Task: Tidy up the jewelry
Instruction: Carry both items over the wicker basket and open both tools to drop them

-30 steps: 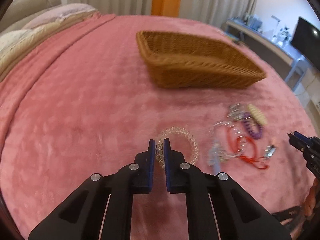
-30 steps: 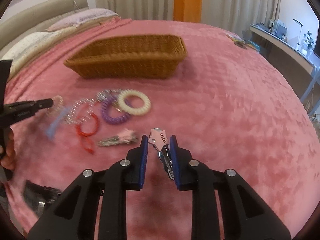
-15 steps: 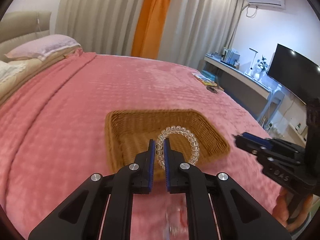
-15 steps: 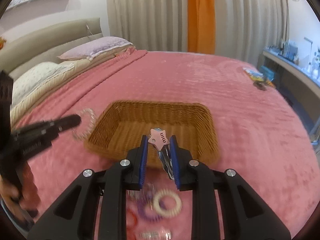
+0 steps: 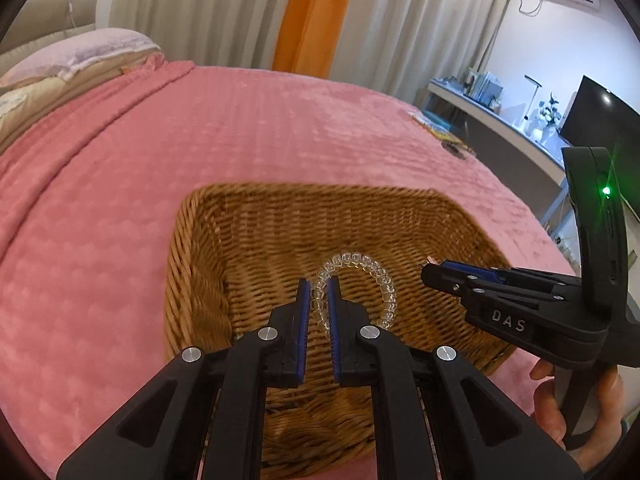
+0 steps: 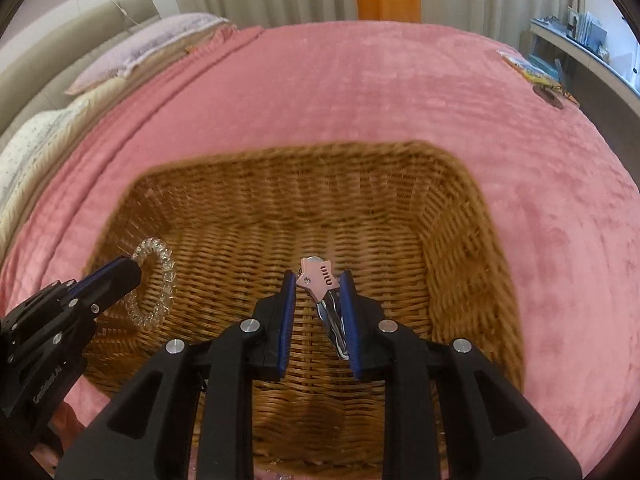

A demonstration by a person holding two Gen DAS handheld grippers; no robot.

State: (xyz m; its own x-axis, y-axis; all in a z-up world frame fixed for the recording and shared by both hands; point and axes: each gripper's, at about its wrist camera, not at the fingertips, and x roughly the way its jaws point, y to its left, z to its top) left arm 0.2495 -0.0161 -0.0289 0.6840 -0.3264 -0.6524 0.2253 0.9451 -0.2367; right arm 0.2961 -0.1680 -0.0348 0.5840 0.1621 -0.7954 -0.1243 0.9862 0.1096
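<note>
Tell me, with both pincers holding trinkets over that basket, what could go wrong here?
The clear coil bracelet is pinched by one edge in the left gripper near the wicker basket wall; it might bounce or land on the rim. The pink star clip sits tilted in the right gripper and could snag when released.

left claw (image 5: 318, 292) + right claw (image 6: 318, 286) | bedspread → over basket (image 6: 472, 240)

Wicker basket (image 6: 472, 240) open-topped, its woven floor bare.
</note>
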